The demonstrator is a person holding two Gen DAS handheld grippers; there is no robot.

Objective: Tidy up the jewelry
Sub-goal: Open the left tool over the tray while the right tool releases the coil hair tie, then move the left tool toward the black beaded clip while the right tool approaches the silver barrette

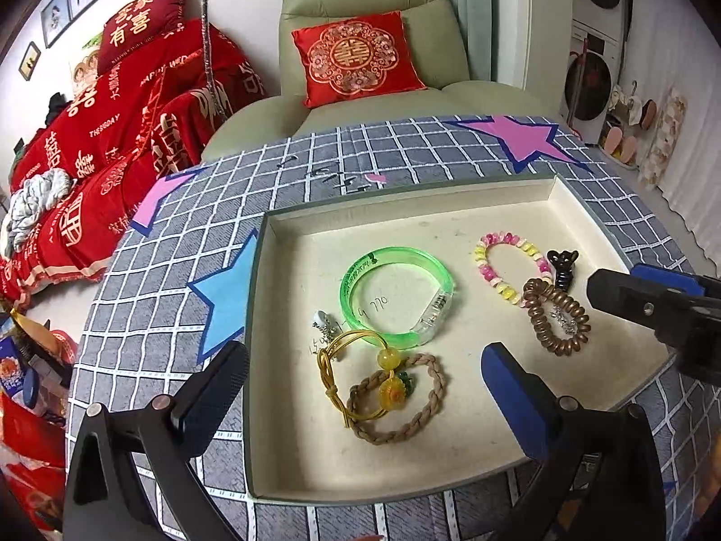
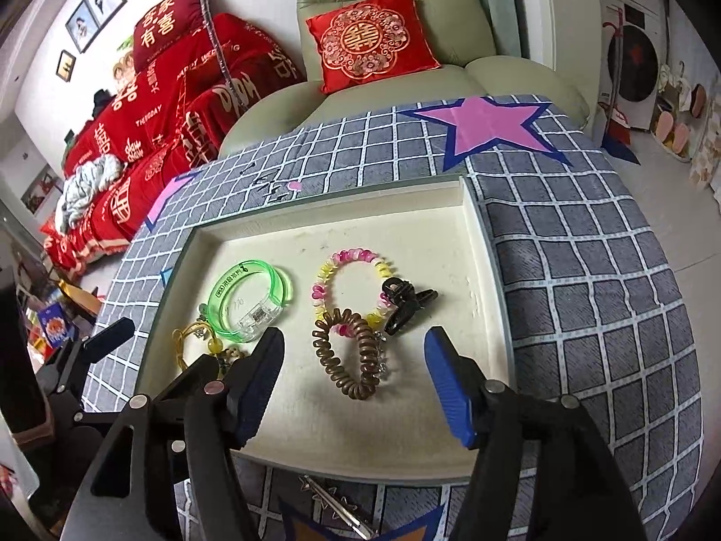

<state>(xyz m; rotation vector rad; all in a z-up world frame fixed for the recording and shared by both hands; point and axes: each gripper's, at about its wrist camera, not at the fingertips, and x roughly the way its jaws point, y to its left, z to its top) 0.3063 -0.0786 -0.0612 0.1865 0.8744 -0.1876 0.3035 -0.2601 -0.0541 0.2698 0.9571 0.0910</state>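
A shallow cream tray [image 1: 288,451] [image 2: 477,243] lies on the checked tablecloth. In it lie a green bangle [image 1: 396,293] [image 2: 250,297], a pink-yellow spiral hair tie [image 1: 509,266] [image 2: 351,279], a brown spiral hair tie [image 1: 556,320] [image 2: 347,356], a black claw clip [image 1: 561,266] [image 2: 403,304], a yellow cord bracelet with a flower bead [image 1: 356,374] and a braided tan ring [image 1: 401,401]. My left gripper [image 1: 360,383] is open above the cord and braid. My right gripper [image 2: 353,374] is open around the brown tie. A silver star hairpin [image 2: 335,502] lies outside the tray's near edge.
The table carries pink [image 2: 489,128] and blue [image 1: 227,297] star patches. A green armchair with a red cushion [image 1: 356,56] stands behind the table. A red-covered sofa [image 1: 112,144] is to the left. A washing machine [image 2: 631,63] stands at the far right.
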